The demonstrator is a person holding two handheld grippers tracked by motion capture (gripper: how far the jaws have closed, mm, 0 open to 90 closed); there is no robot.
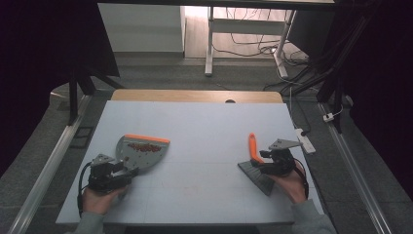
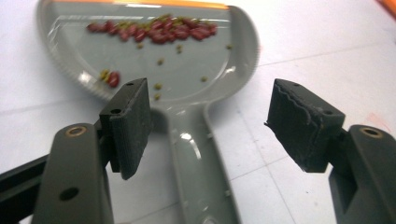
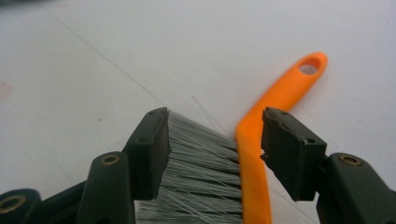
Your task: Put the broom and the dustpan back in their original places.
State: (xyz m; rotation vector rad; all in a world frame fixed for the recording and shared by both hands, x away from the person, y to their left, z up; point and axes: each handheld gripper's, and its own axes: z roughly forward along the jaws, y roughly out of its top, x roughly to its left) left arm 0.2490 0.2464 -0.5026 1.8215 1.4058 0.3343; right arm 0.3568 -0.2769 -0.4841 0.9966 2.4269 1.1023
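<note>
Nearest the lens, lower frame of the left gripper view: my left gripper (image 2: 210, 121), jaws spread wide apart, straddling the grey handle of the dustpan (image 2: 154, 60) without touching it. The pan lies flat on the white table (image 1: 204, 126); red beans (image 2: 154, 30) line its far edge by the orange lip, with a few small greenish ones scattered nearer the handle.

Lower frame of the right gripper view: my right gripper (image 3: 215, 149), jaws either side of the brush (image 3: 252, 154), grey bristles against one pad, a slight gap at the orange handle. I cannot tell whether it clamps.

In the high view: dustpan lower left, brush lower right, well apart.
</note>
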